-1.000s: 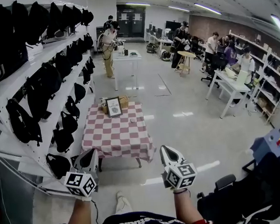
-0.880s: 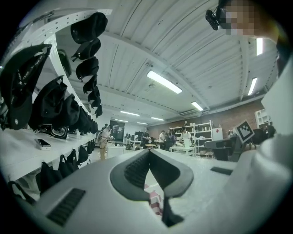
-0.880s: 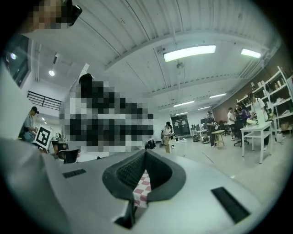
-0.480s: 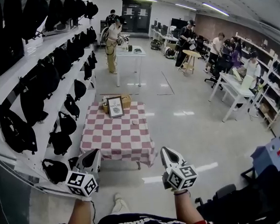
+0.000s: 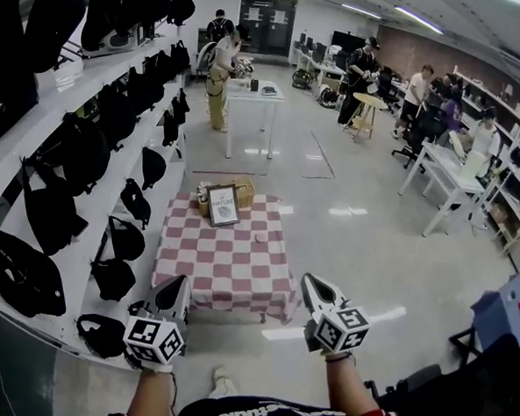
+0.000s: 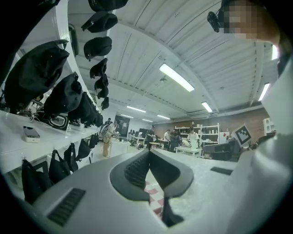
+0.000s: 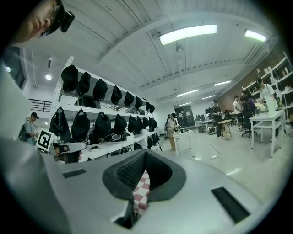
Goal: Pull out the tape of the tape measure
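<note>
Status: 2 hand-held grippers sit low in the head view, short of the table, with nothing in either. The left gripper (image 5: 177,287) is at lower left of centre, with the left marker cube (image 5: 153,338) nearest the camera. The right gripper (image 5: 309,286) is at lower right of centre, with the right marker cube (image 5: 341,327) placed likewise. Both point away from the person toward the table (image 5: 194,277), which sits mid-frame under a red-and-white checked cloth.

Left gripper view: the 2 dark ribbed pads (image 6: 136,170) meet at their tips, so the claw is fully narrow with nothing between. A patch of checked cloth shows through the gap below the tips. Right gripper view: the same, with pads (image 7: 130,172) closed tip to tip and empty, and checked cloth visible below.

Tape measure: the only candidate is 1 small pale object (image 5: 260,238) lying on the cloth right of the table's middle, well apart from both grippers. It is too small to identify for certain. A framed picture (image 5: 223,205) stands at the table's far end, with a woven basket (image 5: 241,191) just behind it.

Left of frame: white shelving (image 5: 52,105) loaded with black bags (image 5: 81,152). Upper frame: several people (image 5: 220,82) at other tables.
</note>
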The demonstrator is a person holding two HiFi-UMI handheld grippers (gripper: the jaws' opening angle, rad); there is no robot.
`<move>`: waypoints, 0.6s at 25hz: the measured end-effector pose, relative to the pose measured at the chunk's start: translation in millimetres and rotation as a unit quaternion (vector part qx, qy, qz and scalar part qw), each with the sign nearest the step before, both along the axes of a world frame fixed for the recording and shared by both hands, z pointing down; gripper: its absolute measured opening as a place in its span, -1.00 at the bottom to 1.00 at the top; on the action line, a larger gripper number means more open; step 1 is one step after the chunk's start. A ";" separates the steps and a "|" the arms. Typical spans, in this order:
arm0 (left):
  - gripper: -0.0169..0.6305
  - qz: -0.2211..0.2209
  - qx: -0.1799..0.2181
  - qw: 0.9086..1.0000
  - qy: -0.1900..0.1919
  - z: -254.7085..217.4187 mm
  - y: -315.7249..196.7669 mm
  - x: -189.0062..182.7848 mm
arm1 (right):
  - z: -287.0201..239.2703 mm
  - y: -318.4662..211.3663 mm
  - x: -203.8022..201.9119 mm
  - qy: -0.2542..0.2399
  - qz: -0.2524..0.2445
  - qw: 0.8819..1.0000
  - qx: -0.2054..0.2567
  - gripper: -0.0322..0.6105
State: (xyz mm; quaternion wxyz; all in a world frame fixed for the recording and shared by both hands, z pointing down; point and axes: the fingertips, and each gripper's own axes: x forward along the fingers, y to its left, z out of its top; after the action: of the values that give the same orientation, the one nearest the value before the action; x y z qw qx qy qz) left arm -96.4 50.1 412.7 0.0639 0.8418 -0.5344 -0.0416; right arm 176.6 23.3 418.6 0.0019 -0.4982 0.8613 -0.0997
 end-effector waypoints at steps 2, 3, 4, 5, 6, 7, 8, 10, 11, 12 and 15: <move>-0.93 0.003 0.000 1.000 0.000 -3.5 -12.5 -2.7 | 2.1 -16.0 -4.8 0.001 0.000 1.000 -0.004 -0.89; -0.93 0.004 0.001 1.000 0.000 -5.8 -18.7 -5.0 | 2.0 -23.5 -7.3 0.003 0.001 1.000 -0.007 -0.89; -0.93 0.004 0.002 1.000 0.001 -7.9 -25.2 -8.2 | 1.7 -30.5 -10.1 0.006 0.003 1.000 -0.009 -0.89; -0.93 0.003 0.003 1.000 0.002 -9.9 -31.8 -11.8 | 0.9 -37.1 -13.4 0.009 0.004 1.000 -0.011 -0.89; -0.93 0.003 0.003 1.000 0.002 -11.5 -38.6 -15.5 | -0.3 -43.5 -16.7 0.011 0.005 1.000 -0.011 -0.89; -0.93 0.003 0.004 1.000 0.003 -12.6 -45.8 -19.0 | -1.6 -49.9 -19.6 0.014 0.005 1.000 -0.010 -0.89; -0.93 0.005 0.003 1.000 0.004 -13.1 -53.2 -22.1 | -2.9 -56.6 -22.1 0.016 0.007 1.000 -0.008 -0.89; -0.93 0.008 0.002 1.000 0.007 -12.5 -68.2 -28.0 | -5.1 -71.0 -27.2 0.018 0.010 1.000 -0.006 -0.89; -0.93 0.009 0.001 1.000 0.009 -12.2 -75.6 -30.8 | -5.8 -78.2 -30.3 0.019 0.012 1.000 -0.005 -0.89; -0.93 0.011 0.002 1.000 0.011 -12.2 -82.9 -33.4 | -6.2 -85.1 -33.9 0.019 0.012 1.000 -0.005 -0.89; -0.93 0.022 0.007 1.000 0.015 -12.6 -102.6 -38.6 | -7.4 -102.0 -44.4 0.025 0.015 1.000 -0.004 -0.89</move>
State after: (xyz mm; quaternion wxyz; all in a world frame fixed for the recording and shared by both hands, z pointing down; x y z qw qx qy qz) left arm -135.1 -52.5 400.1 0.0669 0.8530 -0.5145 -0.0565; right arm 132.2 -78.7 411.3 -0.0198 -0.5130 0.8534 -0.0907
